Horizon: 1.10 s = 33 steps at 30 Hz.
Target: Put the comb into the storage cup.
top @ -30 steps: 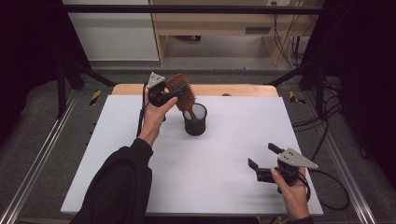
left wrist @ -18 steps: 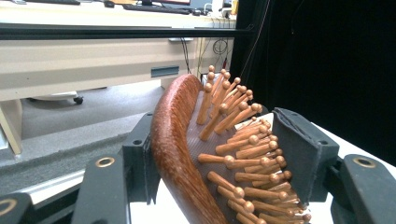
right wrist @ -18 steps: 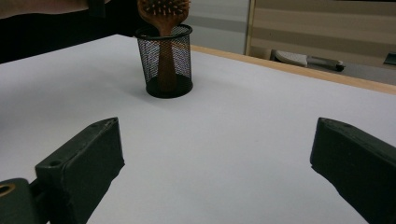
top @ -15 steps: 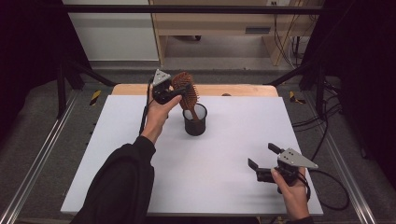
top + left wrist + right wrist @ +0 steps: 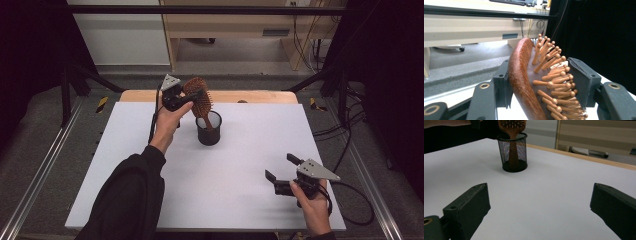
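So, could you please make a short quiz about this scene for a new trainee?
1. True or false: the handle of the hairbrush stands inside the mesh cup.
2. Which gripper has the brush head between its jaws? A) the left gripper B) the right gripper
3. Fill in: the cup stands on the white ____.

Key
1. True. In the right gripper view the wooden handle is seen through the mesh.
2. A. In the left gripper view the jaws, which have just been closing, flank the brush head; one pad lies against the wooden back and the other meets the bristle tips. The right gripper is open above the table.
3. table
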{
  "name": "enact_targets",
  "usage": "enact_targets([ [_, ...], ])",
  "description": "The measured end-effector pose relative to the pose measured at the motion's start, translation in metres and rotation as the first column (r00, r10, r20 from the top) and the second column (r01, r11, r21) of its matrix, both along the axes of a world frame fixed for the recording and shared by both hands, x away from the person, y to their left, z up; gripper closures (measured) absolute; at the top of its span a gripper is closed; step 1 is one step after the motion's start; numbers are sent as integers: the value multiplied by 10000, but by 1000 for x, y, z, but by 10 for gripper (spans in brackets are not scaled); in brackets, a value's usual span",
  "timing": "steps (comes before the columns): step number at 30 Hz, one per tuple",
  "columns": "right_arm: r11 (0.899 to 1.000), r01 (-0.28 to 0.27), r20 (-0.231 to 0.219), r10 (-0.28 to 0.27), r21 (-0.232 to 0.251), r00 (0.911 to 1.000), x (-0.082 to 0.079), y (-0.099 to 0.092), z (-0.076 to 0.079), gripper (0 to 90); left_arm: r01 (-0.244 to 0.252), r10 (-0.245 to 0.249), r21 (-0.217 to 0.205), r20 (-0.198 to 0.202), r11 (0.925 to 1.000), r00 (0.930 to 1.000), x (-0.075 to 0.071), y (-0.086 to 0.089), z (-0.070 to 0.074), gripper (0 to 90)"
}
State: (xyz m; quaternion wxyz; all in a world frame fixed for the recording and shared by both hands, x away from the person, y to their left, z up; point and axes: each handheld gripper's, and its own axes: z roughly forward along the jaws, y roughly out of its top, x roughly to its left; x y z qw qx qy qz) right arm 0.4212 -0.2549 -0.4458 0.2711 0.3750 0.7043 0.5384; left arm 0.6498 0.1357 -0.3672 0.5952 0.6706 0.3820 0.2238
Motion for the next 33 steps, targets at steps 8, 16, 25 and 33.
enact_targets([
  [8,10000,1,-2,-1,23,10000,0,0,0,29,158,-159,156,70,9998,9998,-10,-7,9,470],
  [16,10000,31,-13,-31,72,10000,-1,1,0,29,417,-423,339,188,9986,9989,-20,-13,16,502],
  [25,10000,37,-26,-37,83,10000,-1,1,0,29,635,-641,303,163,9975,9978,-22,-7,21,520],
  [33,10000,46,-59,-45,71,10000,0,1,0,30,890,-889,221,-46,9958,9960,-22,0,22,521],
])
